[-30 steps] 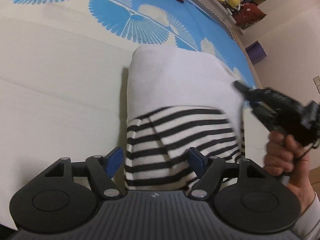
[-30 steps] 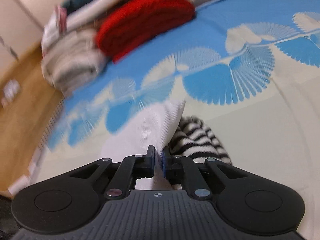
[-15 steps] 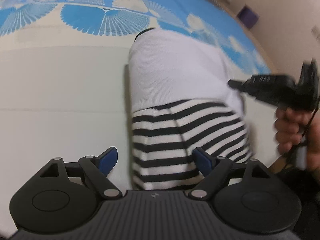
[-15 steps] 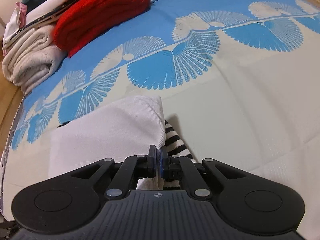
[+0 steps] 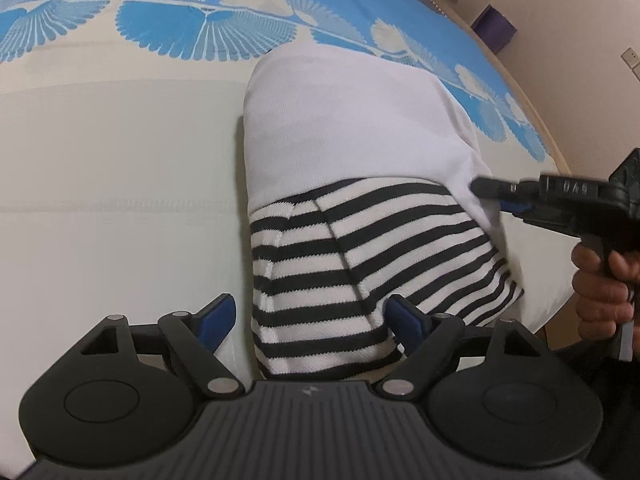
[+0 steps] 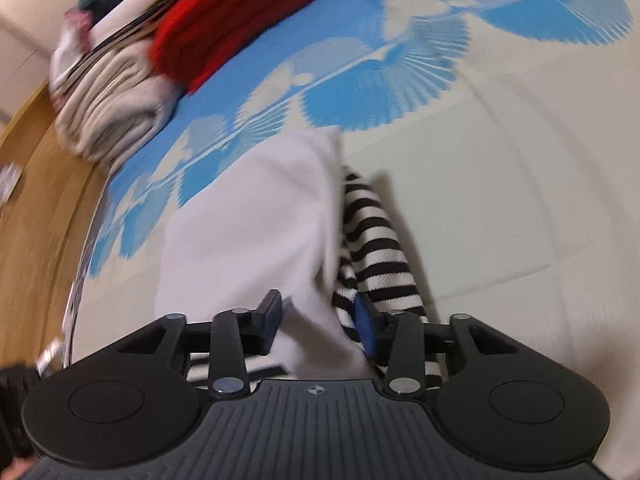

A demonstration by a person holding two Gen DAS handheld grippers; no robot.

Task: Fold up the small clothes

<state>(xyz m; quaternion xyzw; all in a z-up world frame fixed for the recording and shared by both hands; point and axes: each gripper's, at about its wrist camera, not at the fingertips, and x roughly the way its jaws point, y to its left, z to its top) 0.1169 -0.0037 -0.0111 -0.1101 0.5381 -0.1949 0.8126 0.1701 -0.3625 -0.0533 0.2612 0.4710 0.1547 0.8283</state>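
A small garment lies folded on the bed: a white half (image 5: 344, 120) over a black-and-white striped half (image 5: 360, 264). It also shows in the right wrist view, white part (image 6: 248, 232) beside striped part (image 6: 376, 248). My left gripper (image 5: 310, 318) is open, its fingers either side of the striped end. My right gripper (image 6: 322, 316) is open over the garment's edge; in the left wrist view its fingers (image 5: 496, 192) touch the white fabric's right side.
The bed cover (image 5: 100, 184) is cream with a blue fan pattern (image 5: 200, 28). A red folded knit (image 6: 240, 12) and a stack of folded clothes (image 6: 108, 92) sit at the bed's far end. Wooden floor (image 6: 28, 208) lies beyond the bed edge.
My right gripper was shut on the white fabric edge and has opened, letting it go. My left gripper stays open at the striped end.
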